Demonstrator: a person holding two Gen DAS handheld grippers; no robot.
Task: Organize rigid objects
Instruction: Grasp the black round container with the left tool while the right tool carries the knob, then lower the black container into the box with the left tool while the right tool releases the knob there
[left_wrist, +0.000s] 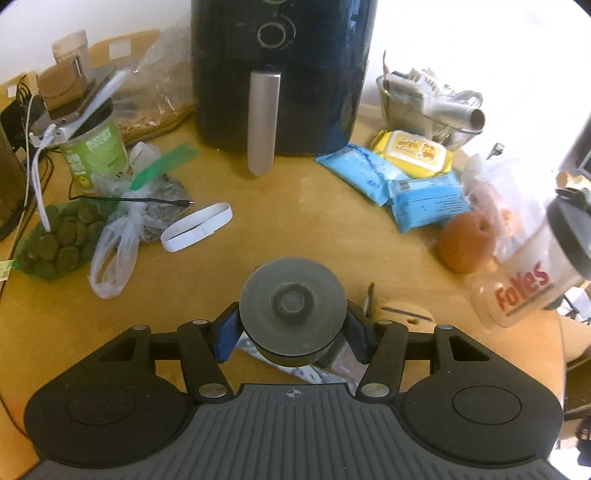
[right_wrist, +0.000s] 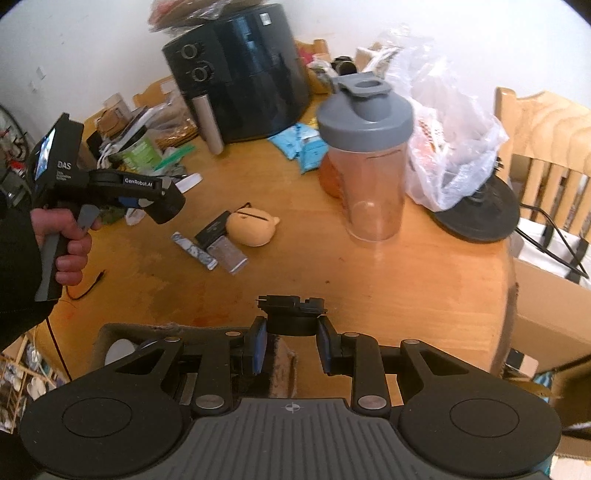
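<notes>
My left gripper (left_wrist: 291, 332) is shut on a round grey disc-shaped object (left_wrist: 292, 310), held above the wooden table (left_wrist: 258, 229). In the right wrist view the left gripper (right_wrist: 147, 201) shows at the left, held in a hand. My right gripper (right_wrist: 291, 345) is shut on a small black round part (right_wrist: 291, 314) near the table's front edge. On the table lie a tan rounded case (right_wrist: 251, 229), a marbled bar (right_wrist: 194, 250), a black and grey flat pack (right_wrist: 225, 247) and a clear shaker bottle with a grey lid (right_wrist: 369, 162).
A black air fryer (left_wrist: 280, 74) stands at the back. Blue and yellow packets (left_wrist: 402, 177), an orange fruit (left_wrist: 467, 242), plastic bags (left_wrist: 118, 236), a green tub (left_wrist: 98, 155), a white band (left_wrist: 197, 227) and cables crowd the table. A wooden chair (right_wrist: 546, 147) stands on the right.
</notes>
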